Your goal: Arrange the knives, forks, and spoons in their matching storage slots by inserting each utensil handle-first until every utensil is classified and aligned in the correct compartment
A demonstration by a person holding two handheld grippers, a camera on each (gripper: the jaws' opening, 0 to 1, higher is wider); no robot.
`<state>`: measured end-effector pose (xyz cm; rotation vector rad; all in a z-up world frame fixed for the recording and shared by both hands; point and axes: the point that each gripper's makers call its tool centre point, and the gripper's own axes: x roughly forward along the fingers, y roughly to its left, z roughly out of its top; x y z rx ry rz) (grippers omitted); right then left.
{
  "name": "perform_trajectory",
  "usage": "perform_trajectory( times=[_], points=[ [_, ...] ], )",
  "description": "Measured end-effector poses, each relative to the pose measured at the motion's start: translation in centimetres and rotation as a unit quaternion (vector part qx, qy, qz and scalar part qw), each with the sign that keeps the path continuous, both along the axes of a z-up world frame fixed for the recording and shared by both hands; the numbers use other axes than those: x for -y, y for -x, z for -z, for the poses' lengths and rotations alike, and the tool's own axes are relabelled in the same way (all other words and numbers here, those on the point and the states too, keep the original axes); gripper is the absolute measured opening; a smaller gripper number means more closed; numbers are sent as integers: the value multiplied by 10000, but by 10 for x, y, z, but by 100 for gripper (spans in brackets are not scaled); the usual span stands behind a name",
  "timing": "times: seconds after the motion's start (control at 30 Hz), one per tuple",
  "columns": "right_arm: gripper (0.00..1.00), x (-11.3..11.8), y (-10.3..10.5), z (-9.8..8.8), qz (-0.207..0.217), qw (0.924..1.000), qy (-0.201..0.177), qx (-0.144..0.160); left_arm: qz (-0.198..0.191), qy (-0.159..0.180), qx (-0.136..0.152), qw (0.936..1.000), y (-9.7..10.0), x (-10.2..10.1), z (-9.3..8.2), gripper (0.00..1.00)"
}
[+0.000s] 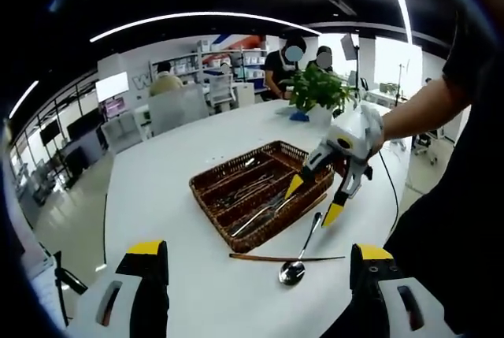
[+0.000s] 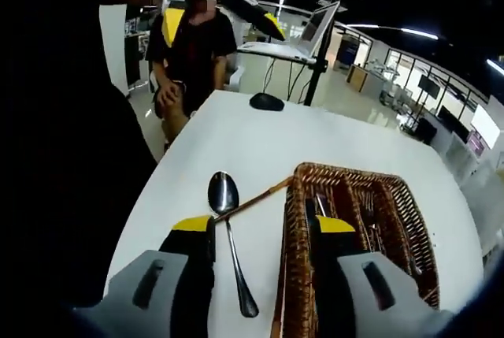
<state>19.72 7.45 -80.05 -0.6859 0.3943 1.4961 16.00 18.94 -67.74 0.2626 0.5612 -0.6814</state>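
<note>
Both hand-held grippers are spread wide, gripping nothing: right hand-held gripper (image 2: pixel 260 232) hovers over the shiny metal spoon (image 2: pixel 229 232) lying on the white counter (image 2: pixel 236 141), just beside the brown wicker cutlery basket (image 2: pixel 293 275); left hand-held gripper (image 1: pixel 260 263) hangs back.

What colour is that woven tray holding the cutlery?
Brown wicker tray, seen best in the left gripper view.
</note>
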Motion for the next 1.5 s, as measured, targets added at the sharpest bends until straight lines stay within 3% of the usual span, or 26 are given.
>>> perform_trajectory(
  times=[0.17,0.27,0.53,0.63,0.83,0.87,0.9,1.03,1.2,1.23,1.5],
  points=[
    [45,-5,5,27,-84,9995,217,-216,-20,25,-36,10000,1,-2,3,100],
    [39,-6,4,38,-104,9993,331,-161,-33,26,-50,10000,2,-4,4,100],
    [29,-12,4,49,-27,9986,331,-413,-141,33,-103,9998,6,-14,8,100],
    [26,-15,13,54,-181,9977,386,-531,-148,40,-118,9998,8,-14,8,100],
    [17,-5,20,74,-384,9955,784,-377,-188,41,-124,9997,8,-18,7,100],
    [14,-9,22,71,-319,9963,612,-505,-195,44,-127,9997,9,-18,7,100],
    [13,-5,21,74,-312,9956,734,-501,-198,42,-130,9997,9,-18,7,100],
    [4,-6,24,74,-276,9950,651,-702,-218,36,-138,9997,8,-20,7,100],
    [1,-4,23,74,-133,9936,725,-858,-183,51,-130,9997,7,-18,6,100],
    [1,-2,26,74,-106,9919,762,-1010,-175,57,-128,9997,6,-17,6,100],
    [0,4,39,66,-156,9878,770,-1348,-154,79,-107,9998,6,-16,5,100]
  ],
)
